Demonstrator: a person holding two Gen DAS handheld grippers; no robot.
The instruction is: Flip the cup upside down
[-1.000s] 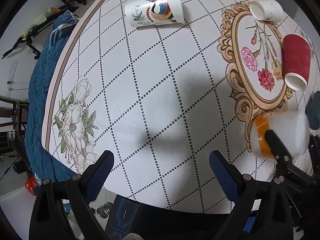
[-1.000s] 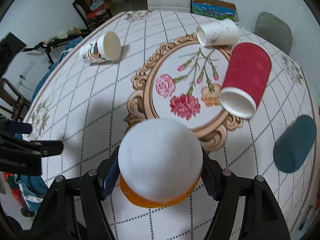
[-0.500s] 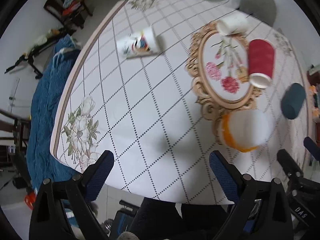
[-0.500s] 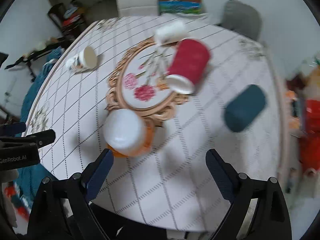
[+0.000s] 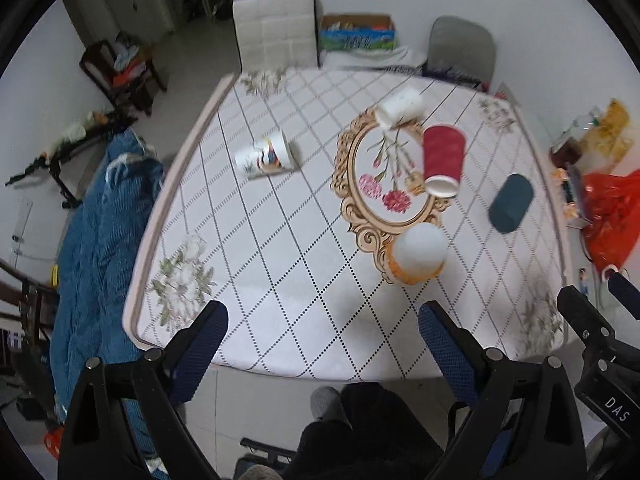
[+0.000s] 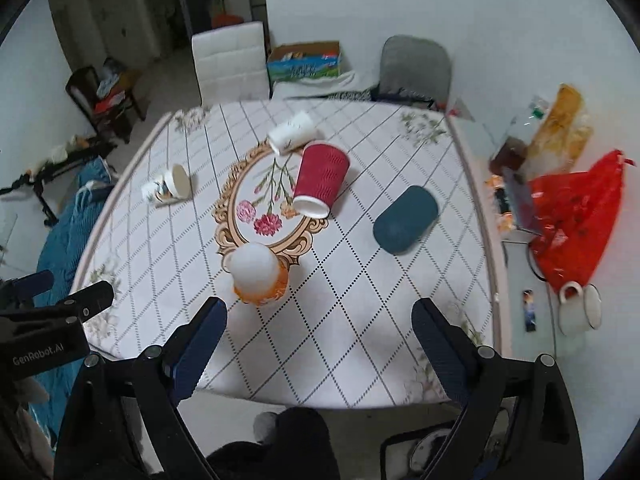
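Left wrist view shows your left gripper spread wide and empty over the near table edge; the orange-rimmed cup stands upside down at 1 o'clock, touching neither gripper; your right gripper's tip pokes in at 3 o'clock. Right wrist view shows your right gripper equally spread, with that cup at 11 o'clock; only this view catches 2 enamel mugs on the floor at 3 o'clock.

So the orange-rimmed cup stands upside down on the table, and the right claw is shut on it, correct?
Not quite. The orange-rimmed cup does stand upside down on the table, but the right claw is open and apart from it, as the right wrist view shows.
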